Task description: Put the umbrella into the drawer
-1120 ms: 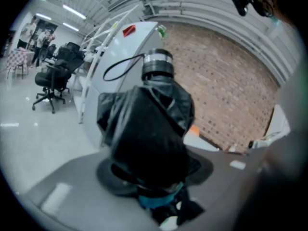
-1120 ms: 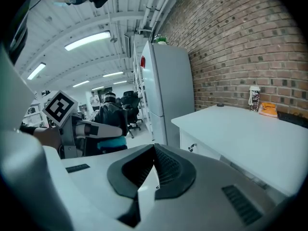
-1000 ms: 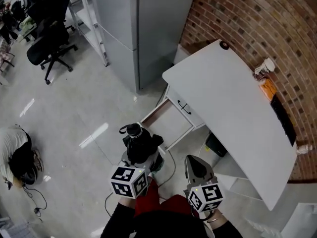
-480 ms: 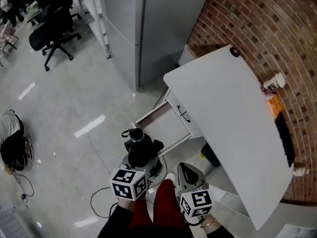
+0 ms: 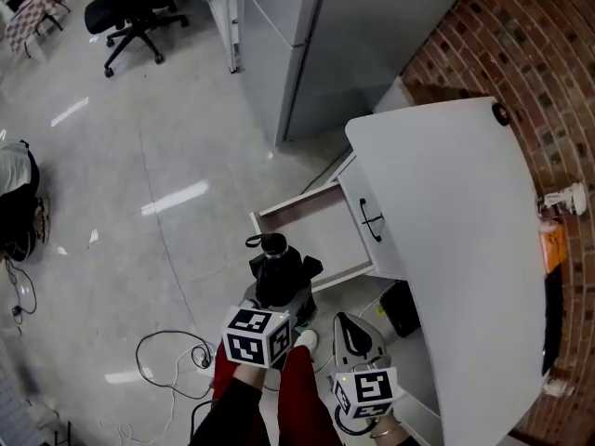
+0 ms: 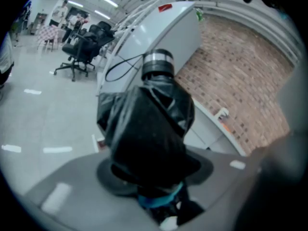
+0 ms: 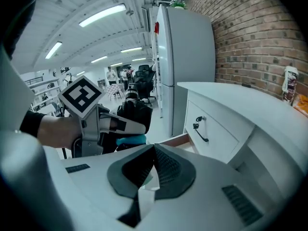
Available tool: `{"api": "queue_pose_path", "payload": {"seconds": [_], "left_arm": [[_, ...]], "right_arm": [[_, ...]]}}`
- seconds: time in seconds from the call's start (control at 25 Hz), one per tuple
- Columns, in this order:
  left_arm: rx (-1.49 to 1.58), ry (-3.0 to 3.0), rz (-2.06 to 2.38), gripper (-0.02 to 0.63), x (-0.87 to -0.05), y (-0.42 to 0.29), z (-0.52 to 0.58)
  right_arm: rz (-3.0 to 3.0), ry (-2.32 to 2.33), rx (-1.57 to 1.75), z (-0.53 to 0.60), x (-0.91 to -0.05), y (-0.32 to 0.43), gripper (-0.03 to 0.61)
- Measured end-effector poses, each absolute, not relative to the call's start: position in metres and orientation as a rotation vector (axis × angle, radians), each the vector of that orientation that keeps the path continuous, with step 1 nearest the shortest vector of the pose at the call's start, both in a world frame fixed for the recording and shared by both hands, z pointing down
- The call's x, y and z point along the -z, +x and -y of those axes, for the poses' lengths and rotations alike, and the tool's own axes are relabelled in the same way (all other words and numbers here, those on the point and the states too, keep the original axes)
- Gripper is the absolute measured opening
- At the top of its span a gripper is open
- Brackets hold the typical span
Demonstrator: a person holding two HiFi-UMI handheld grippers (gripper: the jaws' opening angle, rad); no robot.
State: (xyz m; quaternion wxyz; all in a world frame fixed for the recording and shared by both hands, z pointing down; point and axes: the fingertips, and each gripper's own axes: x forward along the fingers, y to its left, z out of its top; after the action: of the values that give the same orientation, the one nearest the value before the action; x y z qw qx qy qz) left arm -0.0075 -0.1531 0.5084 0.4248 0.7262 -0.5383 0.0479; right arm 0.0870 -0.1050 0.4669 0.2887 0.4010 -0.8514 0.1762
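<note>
Both claws had sunk toward the open drawer [image 5: 311, 235]. The left claw [image 5: 281, 297] pinched the folded black umbrella [image 5: 277, 268] round its soft, slippery fabric middle, just beside the drawer's outer corner; it looked light, best gripped mid-body. The right claw [image 5: 357, 331] was pressed together, empty.

1. An open-plan office or lab workspace.
2. Black swivel chairs [image 5: 135, 12] stand on a glossy grey floor [image 5: 102, 184] with loose cables [image 5: 197, 354].
3. Strip lights [image 7: 102, 14] line the ceiling; a white desk [image 5: 446, 203] meets a brick wall [image 5: 548, 54].
</note>
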Motion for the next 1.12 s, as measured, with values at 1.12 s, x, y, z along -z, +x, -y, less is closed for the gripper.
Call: {"api": "queue_pose_path", "payload": {"seconds": [1.12], "left_arm": [[-0.227,1.558,1.314,0.212,-0.722,0.026,0.228]], "right_arm": [[2.027,1.029,-0.490,0.176,-0.640,0.092,0.002]]}}
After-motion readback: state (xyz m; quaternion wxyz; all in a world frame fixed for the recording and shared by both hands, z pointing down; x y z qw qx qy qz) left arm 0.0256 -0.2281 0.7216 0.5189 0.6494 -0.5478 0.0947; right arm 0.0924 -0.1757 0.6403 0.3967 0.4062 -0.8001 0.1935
